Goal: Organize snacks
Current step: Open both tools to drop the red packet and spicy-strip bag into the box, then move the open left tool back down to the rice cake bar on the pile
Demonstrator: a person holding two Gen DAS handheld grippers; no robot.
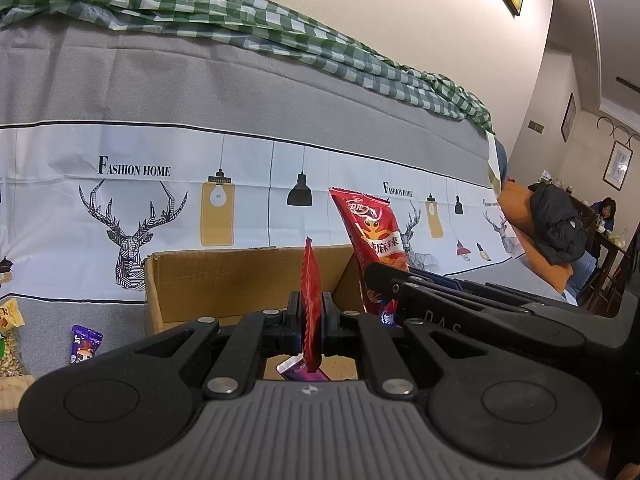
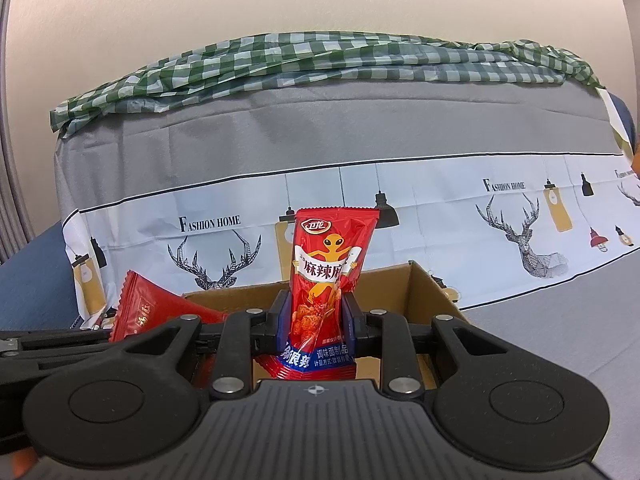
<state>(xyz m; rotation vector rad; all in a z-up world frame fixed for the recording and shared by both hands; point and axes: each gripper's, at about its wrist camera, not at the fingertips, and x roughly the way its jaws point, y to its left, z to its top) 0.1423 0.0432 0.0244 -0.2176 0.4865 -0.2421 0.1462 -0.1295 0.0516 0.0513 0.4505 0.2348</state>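
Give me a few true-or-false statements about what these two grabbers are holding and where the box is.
1. The left gripper holds a red packet. True.
2. The right gripper is empty. False: it is shut on a red snack bag with a yellow figure.
3. A cardboard box sits open behind both grippers. True.
4. The checked cloth lies inside the box. False: it is draped along the top of the sofa back.
5. A purple packet lies outside the box. True.
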